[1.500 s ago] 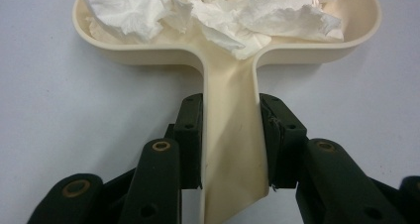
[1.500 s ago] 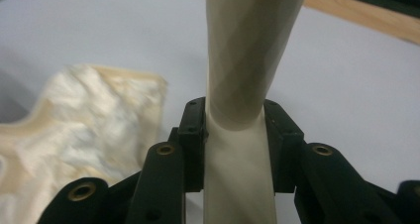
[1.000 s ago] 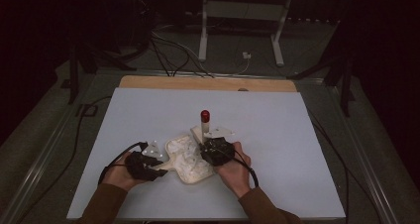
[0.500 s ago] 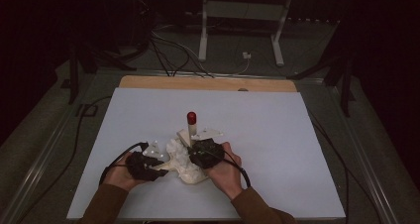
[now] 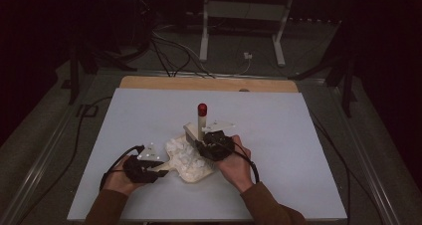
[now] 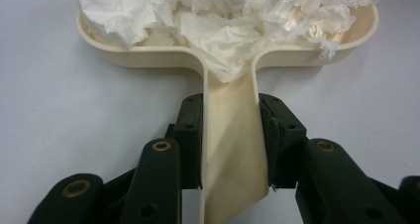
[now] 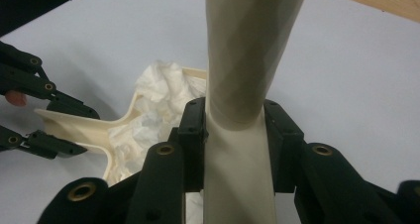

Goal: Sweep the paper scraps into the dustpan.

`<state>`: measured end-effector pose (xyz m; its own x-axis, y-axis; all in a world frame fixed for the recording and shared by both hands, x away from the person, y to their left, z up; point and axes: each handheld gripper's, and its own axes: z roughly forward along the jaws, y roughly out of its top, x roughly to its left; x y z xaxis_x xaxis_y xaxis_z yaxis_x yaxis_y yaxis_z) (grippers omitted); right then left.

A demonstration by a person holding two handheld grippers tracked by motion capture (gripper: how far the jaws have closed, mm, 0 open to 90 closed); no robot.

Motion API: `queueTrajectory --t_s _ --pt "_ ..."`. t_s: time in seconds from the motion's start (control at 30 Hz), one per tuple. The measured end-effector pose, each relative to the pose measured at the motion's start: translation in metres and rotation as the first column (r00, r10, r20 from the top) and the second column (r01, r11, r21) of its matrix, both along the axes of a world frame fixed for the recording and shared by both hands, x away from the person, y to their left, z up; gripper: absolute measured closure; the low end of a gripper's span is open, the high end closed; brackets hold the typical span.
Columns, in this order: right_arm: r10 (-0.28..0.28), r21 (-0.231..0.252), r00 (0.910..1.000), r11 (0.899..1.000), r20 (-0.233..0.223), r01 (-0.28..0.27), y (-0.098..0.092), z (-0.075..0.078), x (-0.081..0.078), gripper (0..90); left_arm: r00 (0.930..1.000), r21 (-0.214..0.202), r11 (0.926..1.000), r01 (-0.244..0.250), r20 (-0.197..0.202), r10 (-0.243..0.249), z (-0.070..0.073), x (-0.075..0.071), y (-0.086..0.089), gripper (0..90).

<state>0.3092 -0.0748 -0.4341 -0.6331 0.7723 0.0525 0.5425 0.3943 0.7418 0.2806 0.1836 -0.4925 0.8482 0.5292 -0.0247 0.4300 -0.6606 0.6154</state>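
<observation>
The left gripper (image 6: 230,140) has its jaws clamped on the handle of a cream dustpan (image 6: 233,149) full of crumpled tissue (image 6: 223,16), lying on the white surface (image 5: 298,150). The right gripper (image 7: 235,144) grips a cream brush handle (image 7: 247,50), held upright just over the dustpan.

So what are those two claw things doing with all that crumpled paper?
A person is working two hand-held claws at a white table. The left claw is clamped on the handle of a cream dustpan lying flat, and the pan is piled with crumpled white tissue. The right claw grips the cream handle of a brush with a red tip, held upright at the pan's far side.
</observation>
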Motion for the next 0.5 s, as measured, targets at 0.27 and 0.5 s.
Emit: queueTrajectory --t_s 0.27,0.5 --pt "-0.046 0.049 0.9985 0.998 0.031 0.044 -0.014 0.014 0.006 67.1 0.9996 -0.031 0.9995 -0.012 0.023 0.013 0.001 -0.001 0.004 66.7" --pt "-0.062 0.047 0.9970 0.997 0.047 0.060 -0.024 0.017 0.012 67.1 0.9992 -0.046 0.9987 -0.023 0.031 0.025 0.002 -0.001 0.006 66.7"
